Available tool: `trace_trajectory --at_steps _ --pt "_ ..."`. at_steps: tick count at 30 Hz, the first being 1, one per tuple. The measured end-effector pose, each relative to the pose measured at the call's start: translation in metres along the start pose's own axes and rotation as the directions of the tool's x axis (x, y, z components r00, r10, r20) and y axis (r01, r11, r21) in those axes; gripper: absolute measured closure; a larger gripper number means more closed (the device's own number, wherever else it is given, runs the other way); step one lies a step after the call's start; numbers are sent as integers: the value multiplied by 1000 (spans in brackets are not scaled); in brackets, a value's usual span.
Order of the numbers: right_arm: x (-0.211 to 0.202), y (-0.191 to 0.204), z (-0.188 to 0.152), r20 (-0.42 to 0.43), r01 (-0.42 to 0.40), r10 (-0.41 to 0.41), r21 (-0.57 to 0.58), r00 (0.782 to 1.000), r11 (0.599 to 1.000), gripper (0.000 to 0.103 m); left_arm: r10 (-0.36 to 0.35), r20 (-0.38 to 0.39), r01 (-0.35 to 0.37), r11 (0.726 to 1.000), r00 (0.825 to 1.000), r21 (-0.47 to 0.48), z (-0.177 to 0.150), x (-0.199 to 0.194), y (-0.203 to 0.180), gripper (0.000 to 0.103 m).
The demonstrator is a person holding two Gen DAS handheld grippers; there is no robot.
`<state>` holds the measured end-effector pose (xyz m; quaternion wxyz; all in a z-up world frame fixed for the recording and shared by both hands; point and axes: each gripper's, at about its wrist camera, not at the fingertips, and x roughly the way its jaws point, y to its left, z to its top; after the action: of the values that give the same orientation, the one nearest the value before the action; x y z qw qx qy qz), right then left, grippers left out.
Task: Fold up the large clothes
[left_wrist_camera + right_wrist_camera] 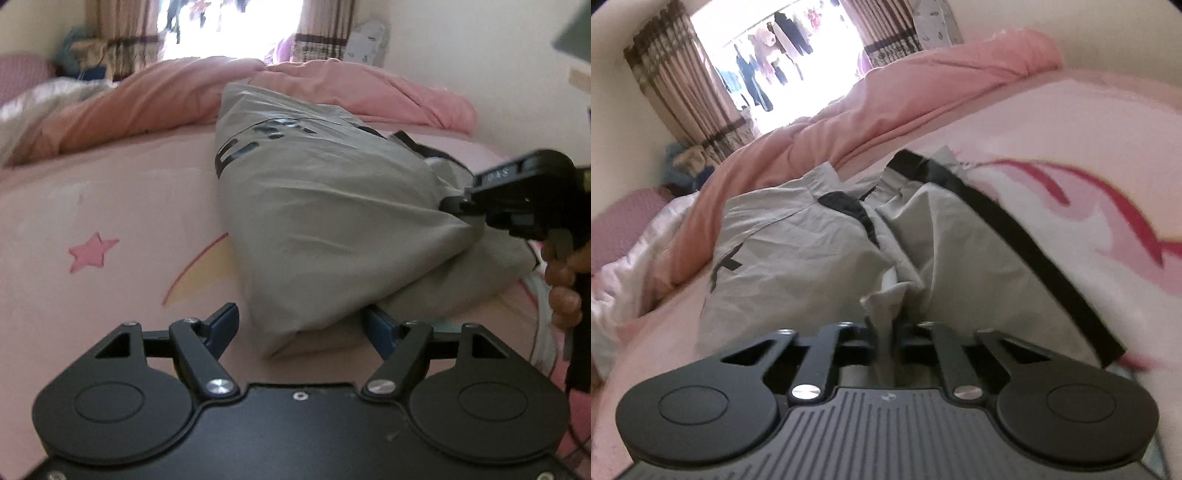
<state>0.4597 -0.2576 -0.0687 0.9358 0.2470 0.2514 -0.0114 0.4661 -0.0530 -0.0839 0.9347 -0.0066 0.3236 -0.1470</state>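
Observation:
A grey garment (314,206) with black lettering and black trim lies bunched on the pink bed sheet (110,206). My left gripper (301,325) is open, its blue-padded fingers (223,325) standing either side of the garment's near folded corner without pressing it. At the right of the left wrist view my right gripper (452,203) pinches the garment's edge, held by a hand (561,280). In the right wrist view that gripper (886,332) is shut on a fold of the grey garment (798,266), whose black band (1008,236) runs off to the right.
A crumpled pink duvet (177,96) lies along the far side of the bed. Curtains (683,99) frame a bright window with hanging clothes behind. The sheet bears a pink star (92,253) and a dark pink pattern (1108,206). A wall stands at right.

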Motion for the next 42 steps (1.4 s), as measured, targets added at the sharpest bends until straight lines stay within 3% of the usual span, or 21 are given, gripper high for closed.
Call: trace_trajectory --at_steps 4,6,8,10,11,12,14,17,19,26,27,29,30,32,35,38,40,42 --pt "-47 1 22 146 -90 89 0 985 996 100 33 34 -33 999 999 4 2 -12 -9 33" --pt "-69 -4 24 205 -78 77 -7 976 997 101 41 46 -41 999 998 2 6 -13 -10 34" --pt "-77 -17 19 242 -10 10 -4 970 1000 102 39 44 -38 999 998 -27 7 -11 -9 33" --pt "-72 -38 9 263 128 -124 2 957 992 103 59 22 -58 997 998 -48 5 -6 -7 33" --pt "-68 -55 6 228 131 -138 43 964 990 103 69 4 -69 996 998 -53 3 -1 -5 33" --pt "-63 -75 4 157 70 -86 103 984 992 103 53 8 -52 996 999 -68 -2 0 -2 34" --pt "-62 -88 1 131 15 -34 142 991 990 102 41 29 -40 998 999 -50 -4 -2 -2 34" --pt "-65 -83 1 109 -123 105 169 988 978 81 44 28 -43 998 999 -41 -1 -1 -3 34" --pt "-65 -77 -3 111 -180 161 199 981 963 61 46 28 -45 998 999 -44 2 3 -4 36" --pt "-29 -73 -21 19 -208 213 325 977 923 55 54 27 -53 998 998 -41 -1 0 -5 38" --pt "-21 -72 -20 8 -211 221 339 975 917 56 55 26 -54 998 998 -40 0 0 -5 38" --pt "-11 -64 -18 15 -231 240 335 971 913 91 58 28 -57 998 998 -35 0 0 -5 37" --pt "-10 -59 -16 22 -223 228 321 973 920 99 56 32 -55 998 998 -35 -1 0 -5 37" --pt "-28 -49 -11 78 -228 215 267 974 936 100 65 46 -63 998 997 -29 0 -2 -8 38" --pt "-59 -47 1 162 -278 242 262 957 924 100 74 91 -74 997 993 7 7 -11 -18 35" --pt "-79 -52 -2 233 -201 151 207 961 957 100 59 105 -62 998 993 29 13 -17 -26 33" --pt "-78 -75 -9 223 -142 92 222 970 965 100 81 83 -84 996 993 35 11 -12 -28 28" --pt "-61 -98 -20 157 -126 86 267 984 955 100 46 77 -47 999 996 13 5 -6 -22 26"
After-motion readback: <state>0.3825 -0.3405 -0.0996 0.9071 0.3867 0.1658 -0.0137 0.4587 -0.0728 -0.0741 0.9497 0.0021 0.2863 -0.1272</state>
